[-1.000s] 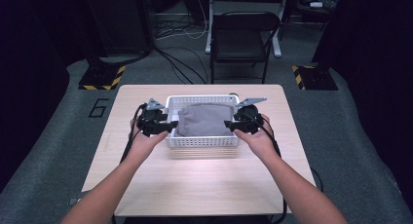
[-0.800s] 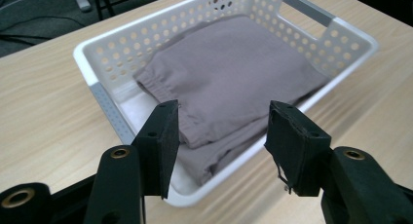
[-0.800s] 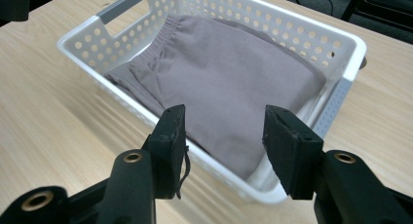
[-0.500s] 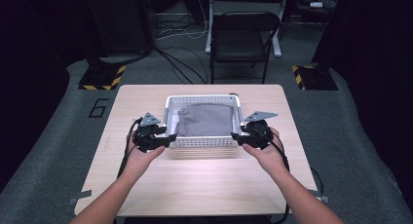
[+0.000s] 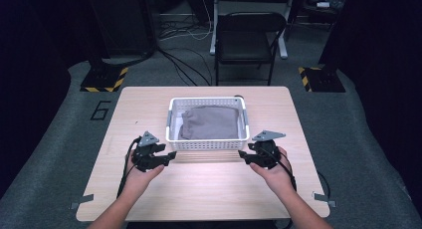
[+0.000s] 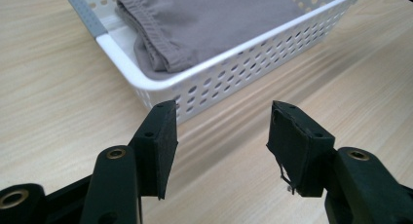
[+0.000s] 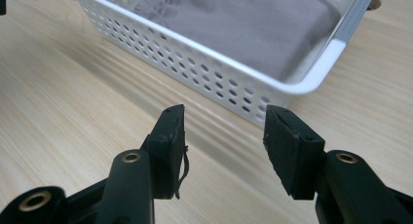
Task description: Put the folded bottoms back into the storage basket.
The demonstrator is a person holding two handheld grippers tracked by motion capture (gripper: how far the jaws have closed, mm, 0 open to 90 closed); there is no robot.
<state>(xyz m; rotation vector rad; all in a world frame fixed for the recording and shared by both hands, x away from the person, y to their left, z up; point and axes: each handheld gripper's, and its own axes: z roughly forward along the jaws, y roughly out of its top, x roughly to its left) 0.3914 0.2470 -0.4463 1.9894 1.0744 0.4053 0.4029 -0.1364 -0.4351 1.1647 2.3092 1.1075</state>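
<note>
Folded grey garment [image 5: 211,122] inside white perforated basket [image 5: 208,144], mid-desk, flat, folded edge toward the left wall. Basket square on the desk [image 5: 209,189], clear of both tools.

Left hand-held gripper [image 5: 171,155]: low over the desk, just off the basket's near-left corner, aimed at it. Jaws about half open, just now opening a little further, nothing between them. No contact with basket or cloth.

Right hand-held gripper [image 5: 241,154]: mirror pose at the near-right corner, jaws at a middling gap, empty, bare wood below the pads.

Step in hand, as a judgement: garment looks stowed, both tools free and parked in front of the basket. Reads as a pause between steps, or the start of a two-sided approach to the basket. Cannot tell which.

Next move, if the basket: forward and slightly up to straddle the rim at each near corner, one jaw inside the wall and one outside, then close together. If the cloth: up over the front wall first, then down onto the near edge of the fold. Either way, both sides even to avoid skewing the light basket.
</note>
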